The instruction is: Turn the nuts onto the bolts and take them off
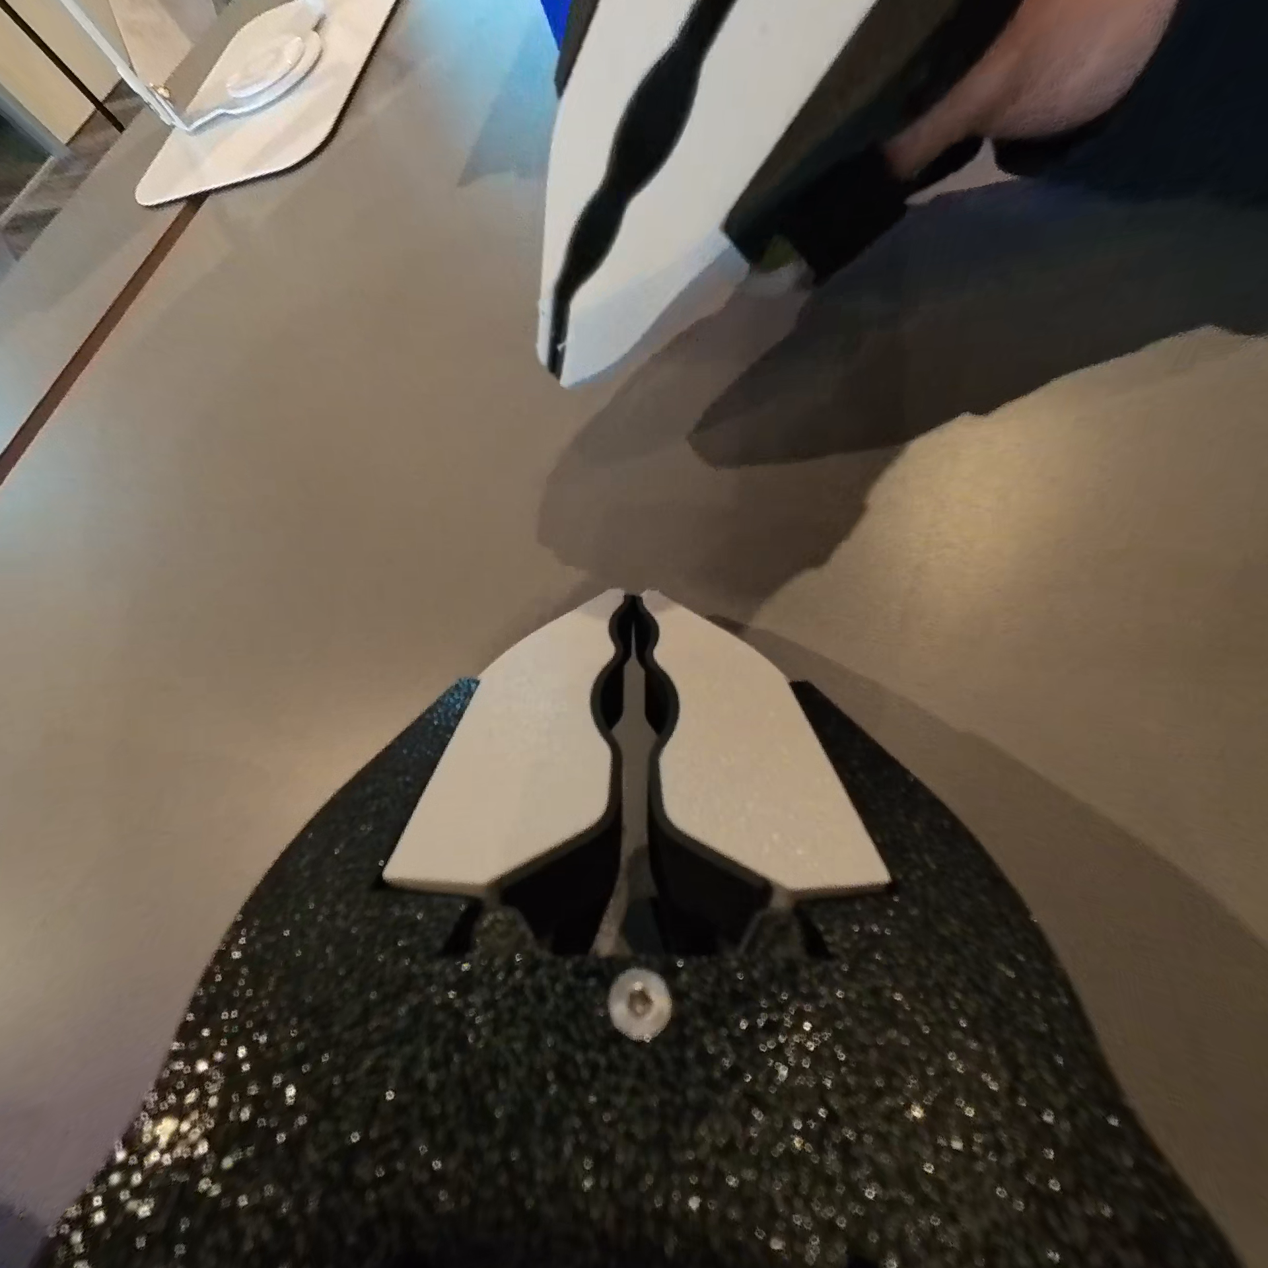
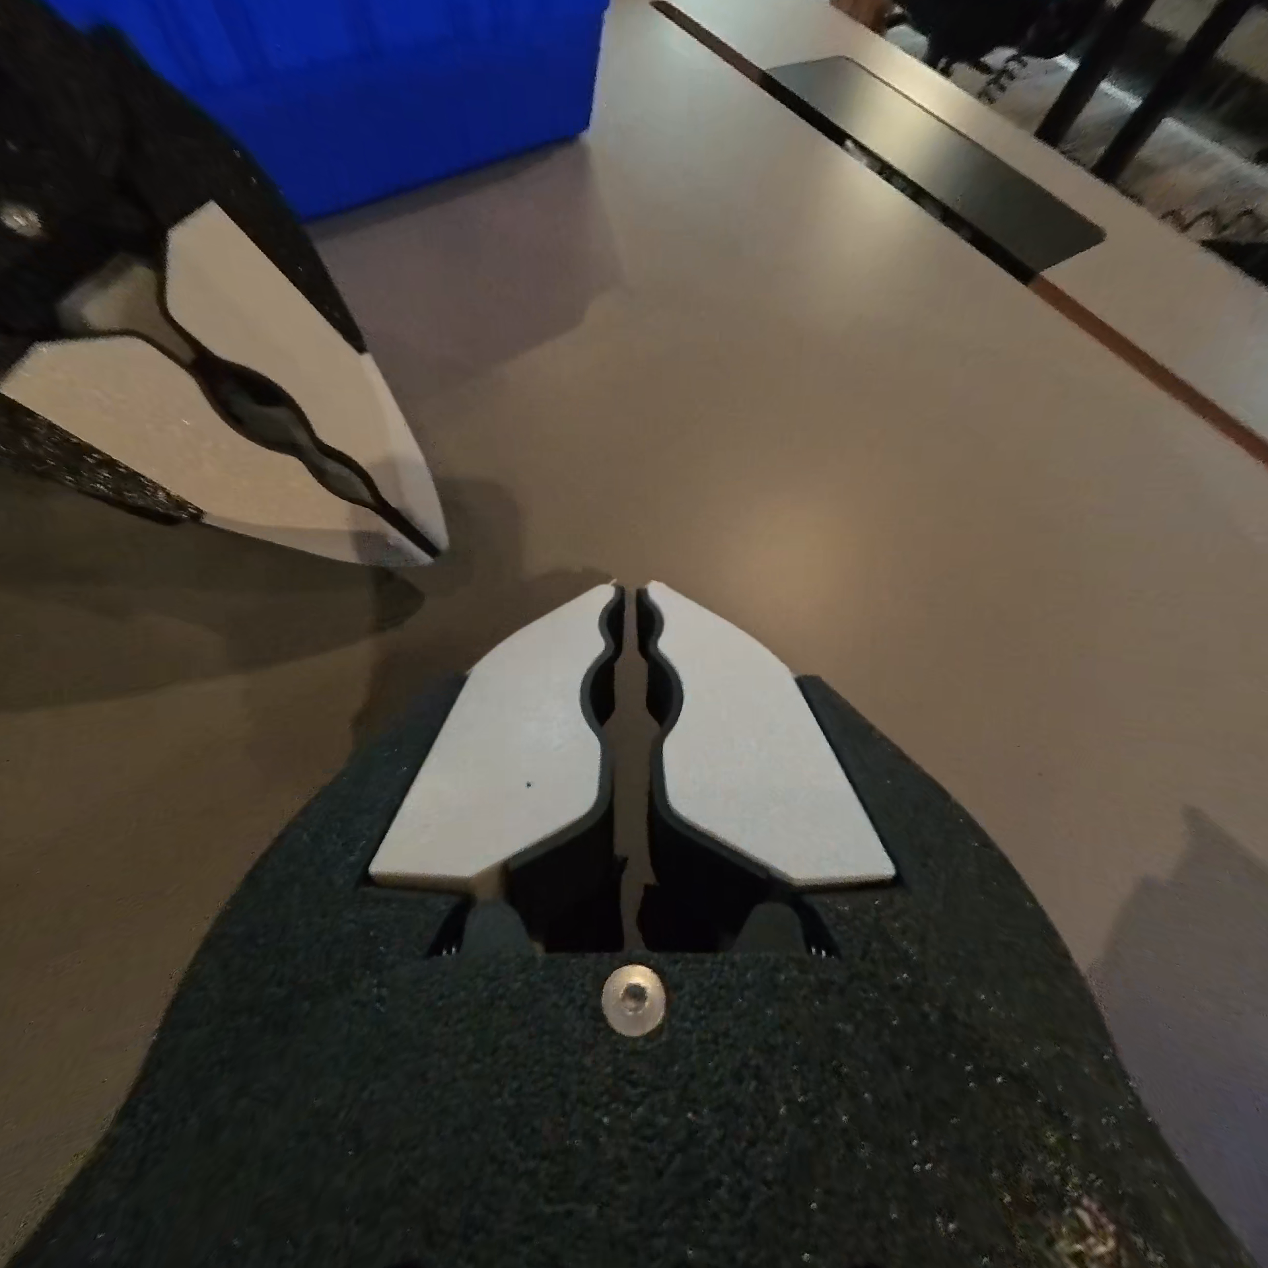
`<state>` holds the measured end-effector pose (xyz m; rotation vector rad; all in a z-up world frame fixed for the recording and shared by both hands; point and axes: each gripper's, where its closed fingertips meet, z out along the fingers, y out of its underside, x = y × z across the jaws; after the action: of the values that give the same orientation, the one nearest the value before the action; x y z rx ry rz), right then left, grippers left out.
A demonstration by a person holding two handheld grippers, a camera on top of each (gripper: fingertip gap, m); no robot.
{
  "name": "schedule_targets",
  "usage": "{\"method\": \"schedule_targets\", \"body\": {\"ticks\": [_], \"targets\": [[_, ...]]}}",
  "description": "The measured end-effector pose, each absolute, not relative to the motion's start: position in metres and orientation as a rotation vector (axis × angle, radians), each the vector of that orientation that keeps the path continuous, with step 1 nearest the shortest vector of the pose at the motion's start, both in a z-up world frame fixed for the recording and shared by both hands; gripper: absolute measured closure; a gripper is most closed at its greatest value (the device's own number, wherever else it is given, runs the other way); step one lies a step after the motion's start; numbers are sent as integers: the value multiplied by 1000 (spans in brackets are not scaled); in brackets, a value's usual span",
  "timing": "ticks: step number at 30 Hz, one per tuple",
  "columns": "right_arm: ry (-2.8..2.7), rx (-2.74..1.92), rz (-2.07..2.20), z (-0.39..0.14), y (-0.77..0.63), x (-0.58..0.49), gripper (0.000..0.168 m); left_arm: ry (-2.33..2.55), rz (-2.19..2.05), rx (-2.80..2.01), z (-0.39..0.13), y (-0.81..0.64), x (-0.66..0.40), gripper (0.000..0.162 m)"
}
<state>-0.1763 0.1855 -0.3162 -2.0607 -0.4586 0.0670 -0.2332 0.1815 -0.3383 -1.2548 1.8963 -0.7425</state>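
Observation:
No nuts or bolts show in either view. My left gripper point(image 1: 635, 600) is shut and empty, its white fingers closed low over the beige table point(image 1: 274, 549). My right gripper point(image 2: 630, 586) is shut and empty too, with only a thin slit between the fingertips. In the left wrist view the right gripper point(image 1: 557, 357) hangs ahead and above, held by a hand point(image 1: 1070, 82). In the right wrist view the left gripper point(image 2: 429, 545) comes in from the left, its tips close to mine.
A blue bin point(image 2: 384, 89) stands at the back of the table point(image 2: 755, 412). A white stand on a flat white base point(image 1: 254, 110) sits at the far left. A black plate point(image 2: 940, 147) lies along the table's seam at the far right. Tip to tip, the grippers are about 7 cm apart.

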Motion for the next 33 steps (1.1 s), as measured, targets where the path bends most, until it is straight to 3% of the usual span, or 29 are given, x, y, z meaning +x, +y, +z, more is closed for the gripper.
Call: {"method": "schedule_targets", "body": {"ticks": [1, 12, 23, 27, 31, 33], "targets": [[-465, -2057, 46, -316, 186, -175, 165, 1897, -743, -1254, -338, 181, -233, 162], [-410, -1882, -90, -303, 192, -159, 160, 1842, -746, -1206, -328, 189, -224, 162], [-460, -1840, -151, -302, 191, -162, 161, 1293, -682, -1096, -160, 217, -276, 162], [-470, -1840, -146, -302, 191, -164, 161, 1046, -439, -1369, -140, 293, -344, 162], [-477, -1841, -139, -302, 191, -165, 161, 822, -400, -1822, -188, 358, -405, 121], [-480, -1841, -134, -303, 191, -165, 161, 733, -363, -2047, -227, 379, -431, 115]]}}
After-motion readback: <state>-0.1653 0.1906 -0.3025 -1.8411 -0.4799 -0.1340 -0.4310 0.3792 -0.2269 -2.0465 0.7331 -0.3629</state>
